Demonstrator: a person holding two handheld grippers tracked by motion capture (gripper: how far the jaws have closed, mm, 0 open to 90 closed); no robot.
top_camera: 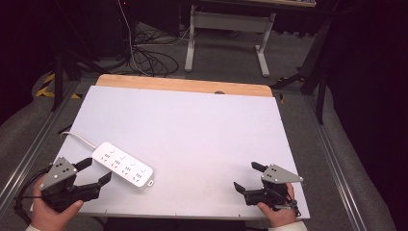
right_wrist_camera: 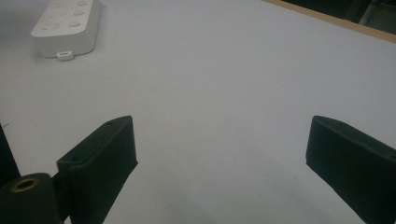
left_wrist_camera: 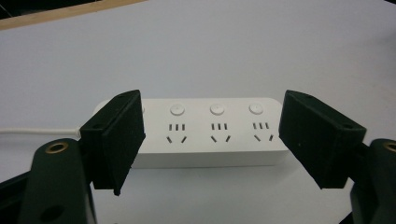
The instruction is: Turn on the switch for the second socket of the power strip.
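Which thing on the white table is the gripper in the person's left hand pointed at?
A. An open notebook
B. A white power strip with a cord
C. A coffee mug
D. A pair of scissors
B: the left gripper sits with its jaws spread just short of the white power strip, and the left gripper view shows the strip's sockets and round buttons framed between the two jaws, its cord trailing off to one side.
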